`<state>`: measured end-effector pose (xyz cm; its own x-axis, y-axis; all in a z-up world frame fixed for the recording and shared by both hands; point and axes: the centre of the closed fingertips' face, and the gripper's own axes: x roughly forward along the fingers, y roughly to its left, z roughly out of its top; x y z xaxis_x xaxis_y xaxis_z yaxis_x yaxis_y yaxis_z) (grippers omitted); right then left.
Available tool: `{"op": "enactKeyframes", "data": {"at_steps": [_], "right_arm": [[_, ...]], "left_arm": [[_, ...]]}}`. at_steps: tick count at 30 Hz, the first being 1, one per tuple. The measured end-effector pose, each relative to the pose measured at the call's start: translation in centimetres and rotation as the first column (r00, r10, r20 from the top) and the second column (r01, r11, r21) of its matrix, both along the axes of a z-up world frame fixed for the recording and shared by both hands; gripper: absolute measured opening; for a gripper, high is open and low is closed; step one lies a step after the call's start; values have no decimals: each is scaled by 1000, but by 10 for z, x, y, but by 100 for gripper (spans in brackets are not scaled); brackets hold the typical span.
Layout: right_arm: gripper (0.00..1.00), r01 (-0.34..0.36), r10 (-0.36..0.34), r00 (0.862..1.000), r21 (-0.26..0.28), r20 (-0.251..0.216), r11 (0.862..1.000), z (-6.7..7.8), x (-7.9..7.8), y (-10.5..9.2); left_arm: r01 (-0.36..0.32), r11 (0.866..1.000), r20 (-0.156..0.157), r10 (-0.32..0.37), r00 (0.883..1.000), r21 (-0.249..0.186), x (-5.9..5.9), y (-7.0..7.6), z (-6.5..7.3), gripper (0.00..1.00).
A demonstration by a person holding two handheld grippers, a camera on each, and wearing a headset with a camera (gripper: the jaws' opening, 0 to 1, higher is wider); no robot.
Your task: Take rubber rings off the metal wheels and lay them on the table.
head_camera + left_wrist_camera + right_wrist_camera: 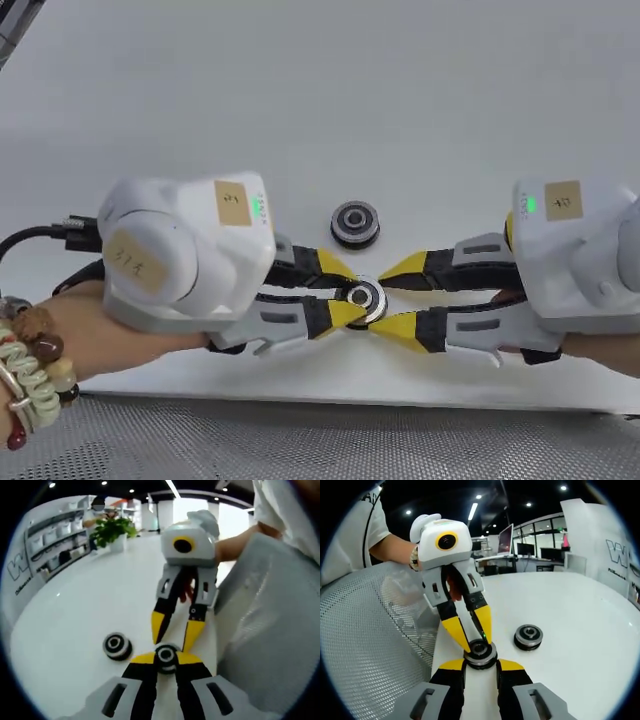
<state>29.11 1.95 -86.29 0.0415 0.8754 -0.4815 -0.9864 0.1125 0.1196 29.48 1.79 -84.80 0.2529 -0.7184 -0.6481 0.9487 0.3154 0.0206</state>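
Observation:
A metal wheel [363,298] with a dark rubber ring sits near the front of the white table [330,120], caught between both grippers. My left gripper [347,293] comes in from the left and is shut on it. My right gripper [386,300] comes from the right and is shut on the same wheel. In the left gripper view the wheel [166,657] lies between my yellow tips, with the right gripper [175,630] opposite. The right gripper view has the wheel [480,654] between its own tips and the left gripper [472,637] facing. A second wheel [355,223] with its ring lies free just beyond.
The second wheel [117,646] [528,636] lies close to the gripped one. A grey perforated surface [300,445] borders the table's near edge. A black cable [40,238] trails off at the left. Bare white tabletop stretches behind the wheels.

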Motion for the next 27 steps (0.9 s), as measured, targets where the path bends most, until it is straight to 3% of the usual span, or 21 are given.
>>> {"op": "enactKeyframes", "data": {"at_steps": [6,10,12,19,27], "right_arm": [[20,-4,4,1000,-7,17,1000,0,-1,-1],[19,2,-2,1000,-9,22,1000,-1,-1,-2],[19,4,-4,1000,-9,28,1000,-1,-1,-3],[18,0,0,999,-17,35,1000,-1,-1,-3],[13,5,-4,999,-33,36,999,-2,0,-6]], "left_arm": [[-4,1000,-11,3,1000,-12,0,2,-1,14],[-12,996,-5,12,1000,-94,1,3,-1,14],[-21,990,-21,18,1000,-140,1,4,0,14],[-13,985,-3,12,1000,-172,0,3,-1,14],[-6,984,11,8,1000,-176,1,2,-1,14]]}}
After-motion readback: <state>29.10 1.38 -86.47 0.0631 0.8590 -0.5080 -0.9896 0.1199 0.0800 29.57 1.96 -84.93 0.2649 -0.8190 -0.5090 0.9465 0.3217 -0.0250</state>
